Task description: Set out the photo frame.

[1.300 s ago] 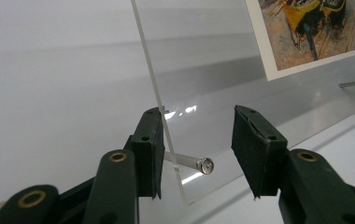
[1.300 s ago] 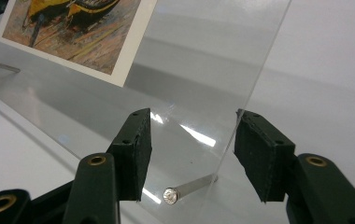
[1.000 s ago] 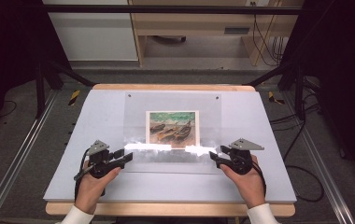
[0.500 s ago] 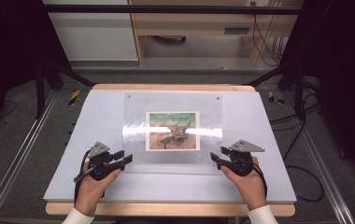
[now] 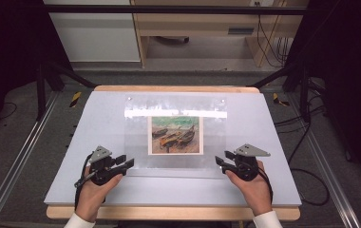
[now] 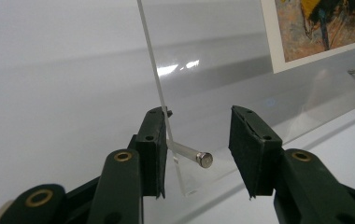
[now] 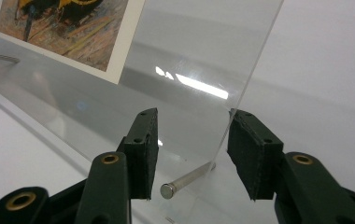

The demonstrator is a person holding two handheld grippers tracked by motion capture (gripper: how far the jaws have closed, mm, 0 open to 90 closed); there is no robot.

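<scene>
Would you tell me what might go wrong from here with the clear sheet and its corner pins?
1. The right gripper has just been closing its jaws around the clear sheet edge and a metal pin, without pressing on either yet. It may catch the pin alone, and the sheet could slip.
2. In the left gripper, the sheet's edge lies by one pad only. An uneven grip might twist the sheet and shift the picture.

Open table surface (image 5: 74, 142) left and right of the clear acrylic sheet (image 5: 176, 102), and along the near edge behind both hands. Between the left gripper (image 6: 196, 154) jaws: sheet edge and a metal standoff pin (image 6: 204, 159), apparently untouched by the far pad. Same obstruction at the right gripper (image 7: 192, 156): pin (image 7: 168, 189) and sheet corner.
</scene>
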